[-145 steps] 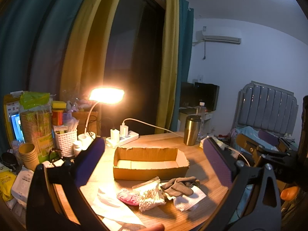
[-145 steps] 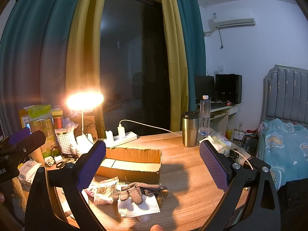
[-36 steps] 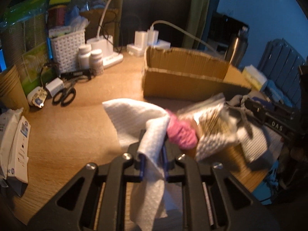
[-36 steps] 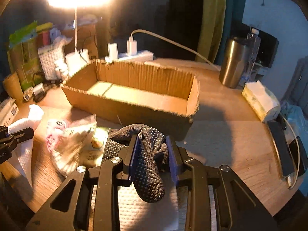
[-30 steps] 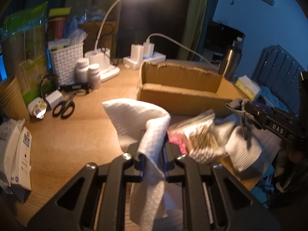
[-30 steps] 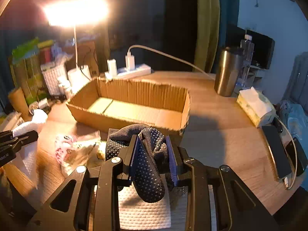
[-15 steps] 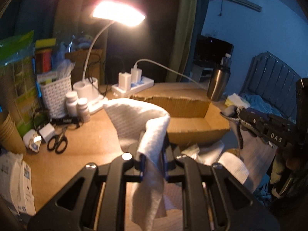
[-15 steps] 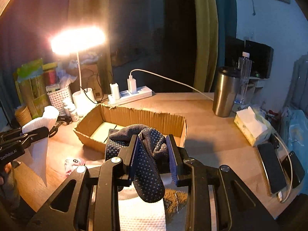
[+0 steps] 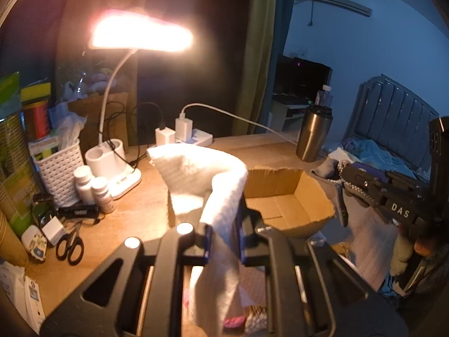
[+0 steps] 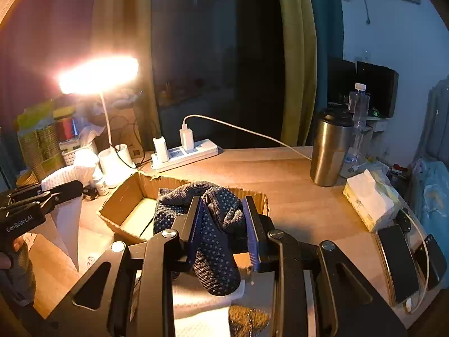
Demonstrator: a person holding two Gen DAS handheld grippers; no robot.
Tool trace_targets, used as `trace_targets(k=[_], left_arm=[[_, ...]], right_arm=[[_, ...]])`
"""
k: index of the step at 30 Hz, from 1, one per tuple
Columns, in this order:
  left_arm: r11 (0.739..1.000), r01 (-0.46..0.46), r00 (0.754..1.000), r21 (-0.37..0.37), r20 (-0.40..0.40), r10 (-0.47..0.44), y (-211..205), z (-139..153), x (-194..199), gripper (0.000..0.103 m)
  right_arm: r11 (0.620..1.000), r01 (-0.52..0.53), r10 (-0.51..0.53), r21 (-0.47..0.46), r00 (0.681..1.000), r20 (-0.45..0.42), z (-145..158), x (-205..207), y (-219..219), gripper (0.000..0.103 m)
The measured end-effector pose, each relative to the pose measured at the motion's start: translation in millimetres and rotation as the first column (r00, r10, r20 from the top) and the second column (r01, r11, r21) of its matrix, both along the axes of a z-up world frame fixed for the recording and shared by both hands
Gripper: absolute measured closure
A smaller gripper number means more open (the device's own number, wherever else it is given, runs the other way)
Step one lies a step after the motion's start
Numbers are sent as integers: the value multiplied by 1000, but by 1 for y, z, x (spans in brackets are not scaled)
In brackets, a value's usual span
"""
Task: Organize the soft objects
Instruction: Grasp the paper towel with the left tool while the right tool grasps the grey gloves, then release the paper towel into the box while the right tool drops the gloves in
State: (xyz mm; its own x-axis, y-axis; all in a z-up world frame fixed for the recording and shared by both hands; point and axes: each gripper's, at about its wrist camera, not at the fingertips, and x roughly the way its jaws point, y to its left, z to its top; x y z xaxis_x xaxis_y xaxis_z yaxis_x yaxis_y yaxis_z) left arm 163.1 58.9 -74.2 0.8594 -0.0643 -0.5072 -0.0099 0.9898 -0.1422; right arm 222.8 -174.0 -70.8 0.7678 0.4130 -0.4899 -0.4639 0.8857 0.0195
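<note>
A: Left tongs (image 9: 223, 241) are pinching a white quilted paper towel (image 9: 196, 168). It drapes over and hangs below the tips, lifted off the desk (image 9: 140, 205). Right tongs (image 10: 223, 224) are clamped on a dark grey knit glove with pale grip dots (image 10: 213, 224), bunched between the pads, its loose end dangling.

B: Handling?

A: Both look light and limp. The towel will fold and could tear if snagged on a rough edge; the glove's dots likely help grip. A mid-body pinch seems fine, but the tails will swing.

B: Where's the target?

A: The open brown cardboard box (image 10: 123, 196) with ragged rims sits just ahead of and below both tongs, with the glove about over its near wall. Probably both go in there.

B: Surroundings?

A: Wooden desk, dim room, glaring white gooseneck lamp (image 9: 140, 33) ahead-left. More white towel (image 10: 202, 317) lies under the right tongs. Steel tumbler (image 10: 331, 151) sits ahead-right, well clear.
</note>
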Motion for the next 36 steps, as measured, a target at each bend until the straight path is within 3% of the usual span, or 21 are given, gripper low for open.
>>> trace_targets(k=[13, 33, 35, 36], left_arm=[[1000, 8, 1000, 0, -12, -8, 4, -12, 52, 89], [1000, -9, 990, -21, -137, 6, 14, -63, 108, 87], [1000, -13, 987, -26, -163, 9, 14, -66, 111, 87], [999, -12, 986, -30, -167, 7, 14, -66, 111, 85]], right_arm=[[1000, -21, 21, 2, 999, -29, -13, 40, 14, 72], [999, -36, 30, -40, 989, -146, -55, 82, 36, 72], [999, -36, 29, -40, 988, -150, -56, 83, 36, 68], [999, -33, 26, -41, 989, -149, -55, 83, 36, 62]])
